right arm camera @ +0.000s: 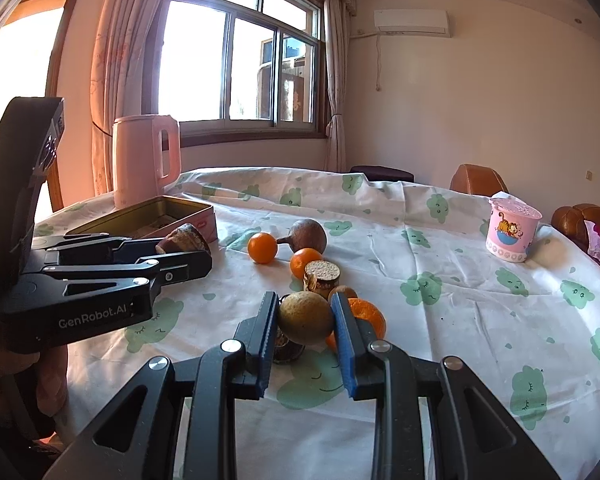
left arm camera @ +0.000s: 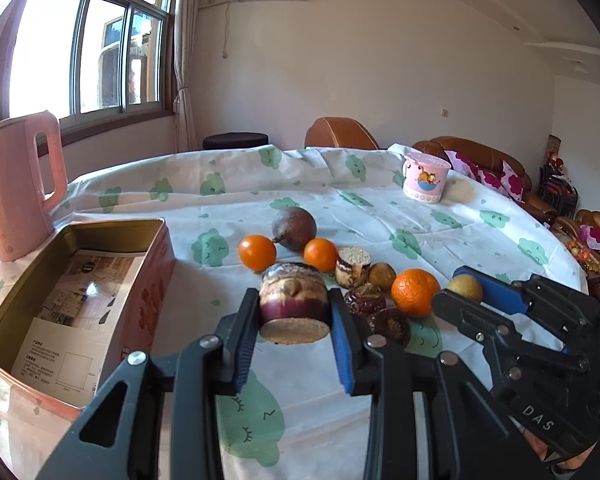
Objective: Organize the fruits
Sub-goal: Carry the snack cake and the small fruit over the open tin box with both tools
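Note:
My left gripper (left arm camera: 294,300) is shut on a purple-brown round cake (left arm camera: 294,312) lying on its side, lifted just right of the open tin box (left arm camera: 156,280). My right gripper (right arm camera: 304,300) is shut on a greenish-brown round fruit (right arm camera: 305,317), held above the pile. On the cloth lie two small oranges (left arm camera: 257,253) (left arm camera: 320,254), a larger mandarin (left arm camera: 416,292), a dark purple passion fruit (left arm camera: 294,227), a small brown fruit (left arm camera: 382,275), a small cylindrical cake (left arm camera: 353,266) and two dark pastries (left arm camera: 364,300). The right wrist view shows the left gripper (right arm camera: 188,246) beside the tin (right arm camera: 204,210).
A pink kettle (left arm camera: 20,184) stands behind the tin at the far left. A pink cartoon cup (left arm camera: 425,176) sits at the back right of the round table with its green-patterned cloth (left arm camera: 260,420). Brown sofas and a chair stand beyond the table's edge.

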A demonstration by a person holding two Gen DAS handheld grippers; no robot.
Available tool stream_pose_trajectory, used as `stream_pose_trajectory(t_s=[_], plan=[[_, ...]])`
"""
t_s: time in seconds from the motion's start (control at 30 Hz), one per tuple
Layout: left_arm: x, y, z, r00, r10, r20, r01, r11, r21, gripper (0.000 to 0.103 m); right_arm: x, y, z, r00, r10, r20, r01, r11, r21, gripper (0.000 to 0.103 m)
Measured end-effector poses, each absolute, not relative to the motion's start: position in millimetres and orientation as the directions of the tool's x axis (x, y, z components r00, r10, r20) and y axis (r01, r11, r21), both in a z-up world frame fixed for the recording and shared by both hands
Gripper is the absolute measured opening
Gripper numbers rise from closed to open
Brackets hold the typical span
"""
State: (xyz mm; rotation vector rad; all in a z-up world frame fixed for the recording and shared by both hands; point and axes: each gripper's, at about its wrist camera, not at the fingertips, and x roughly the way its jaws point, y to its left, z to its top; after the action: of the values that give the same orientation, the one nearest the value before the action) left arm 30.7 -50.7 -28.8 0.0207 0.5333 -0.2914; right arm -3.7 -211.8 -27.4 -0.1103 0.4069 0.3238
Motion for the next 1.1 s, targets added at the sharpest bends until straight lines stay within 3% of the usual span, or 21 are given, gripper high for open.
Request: stream_pose_trajectory(t_s=[1.1], plan=[[12, -43, -20, 0.892, -0.214, -0.398, 0.215, 0.976, -0.044, 0.035, -6, -214, -21, 0.895, 0.286, -0.341, -0.318, 0.947, -0.04, 0.029]])
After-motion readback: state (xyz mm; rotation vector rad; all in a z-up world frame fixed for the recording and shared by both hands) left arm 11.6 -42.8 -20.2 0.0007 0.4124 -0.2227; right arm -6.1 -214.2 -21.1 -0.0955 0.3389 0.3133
